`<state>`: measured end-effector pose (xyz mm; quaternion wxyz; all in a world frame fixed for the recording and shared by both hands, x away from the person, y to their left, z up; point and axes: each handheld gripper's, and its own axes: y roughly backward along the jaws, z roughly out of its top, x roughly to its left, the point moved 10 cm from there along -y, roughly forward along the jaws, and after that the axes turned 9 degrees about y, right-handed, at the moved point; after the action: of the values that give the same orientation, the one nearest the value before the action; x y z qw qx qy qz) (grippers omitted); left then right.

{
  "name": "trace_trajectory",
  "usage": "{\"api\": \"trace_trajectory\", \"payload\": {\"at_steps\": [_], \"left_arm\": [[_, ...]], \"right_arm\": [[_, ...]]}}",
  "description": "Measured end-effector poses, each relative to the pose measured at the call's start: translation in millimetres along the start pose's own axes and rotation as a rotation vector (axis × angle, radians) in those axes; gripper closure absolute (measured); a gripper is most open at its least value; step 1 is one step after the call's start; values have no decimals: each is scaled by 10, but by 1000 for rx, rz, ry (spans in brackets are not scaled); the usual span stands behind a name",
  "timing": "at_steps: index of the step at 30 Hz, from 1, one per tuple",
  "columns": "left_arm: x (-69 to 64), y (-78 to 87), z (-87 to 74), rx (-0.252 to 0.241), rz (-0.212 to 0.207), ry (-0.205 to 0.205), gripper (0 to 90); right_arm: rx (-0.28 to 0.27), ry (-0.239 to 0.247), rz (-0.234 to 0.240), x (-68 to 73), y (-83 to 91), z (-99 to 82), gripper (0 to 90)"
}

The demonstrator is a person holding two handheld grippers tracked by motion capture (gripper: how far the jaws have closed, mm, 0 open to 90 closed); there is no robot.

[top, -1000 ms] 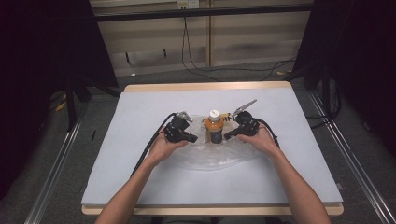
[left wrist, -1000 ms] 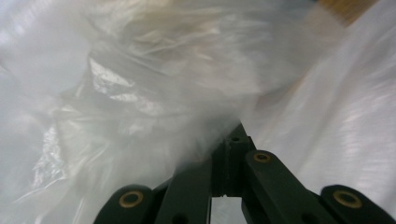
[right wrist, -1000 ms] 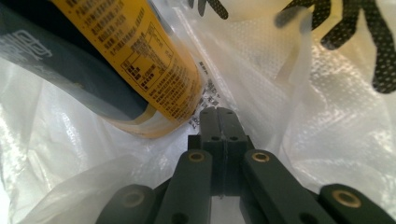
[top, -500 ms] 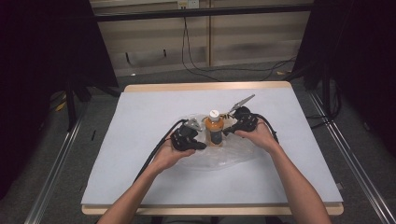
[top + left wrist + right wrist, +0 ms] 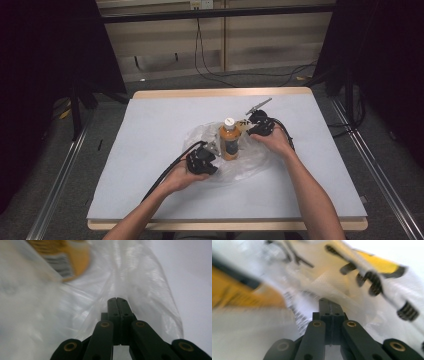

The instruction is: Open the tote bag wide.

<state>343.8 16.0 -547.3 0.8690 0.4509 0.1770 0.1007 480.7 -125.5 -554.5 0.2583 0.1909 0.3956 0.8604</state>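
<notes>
Near the front edge of the table (image 5: 150, 200), both forearms enter over the white cover, with bare surface to either side of them and out to the front corners. The left gripper (image 5: 209, 152) sits left of centre, its jaws pressed together on a fold of the clear plastic bag (image 5: 250, 165); in the left gripper view the closed jaw tips (image 5: 117, 301) pinch the film where it gathers into a ridge. The bag lies crumpled around the table's middle, spreading toward the front and to both sides of the orange bottle (image 5: 229, 142), which stands upright inside it, white cap (image 5: 229, 121) on top. In the left gripper view the bottle's base (image 5: 75, 262) appears blurred beyond the film. The right gripper (image 5: 246, 125) is just right of the bottle and slightly farther back, its jaws likewise clamped shut on the bag; the right gripper view shows the closed tips (image 5: 329, 303) against printed film, with the orange bottle (image 5: 237, 290) blurred at left. Whether either gripper touches the bottle itself cannot be told. Behind the bottle the cover runs bare to the far edge (image 5: 220, 92) and both far corners; the left and right edges are equally well apart from the bag.
</notes>
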Motion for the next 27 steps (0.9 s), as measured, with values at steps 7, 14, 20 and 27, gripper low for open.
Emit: {"api": "trace_trajectory", "payload": {"at_steps": [7,14,20,27], "left_arm": [[-286,30,-146,4,-57,-45,900],[-478,60,-259,-1,-70,-90,900],[-576,68,-300,21,-88,-99,900],[-425,103,-207,-21,-83,-49,900]], "right_arm": [[-81,-86,-101,-282,-46,82,900],[-63,-152,-237,-543,-18,96,900],[-95,-250,-298,-655,-10,82,900],[-113,-120,-181,-425,5,96,900]]}}
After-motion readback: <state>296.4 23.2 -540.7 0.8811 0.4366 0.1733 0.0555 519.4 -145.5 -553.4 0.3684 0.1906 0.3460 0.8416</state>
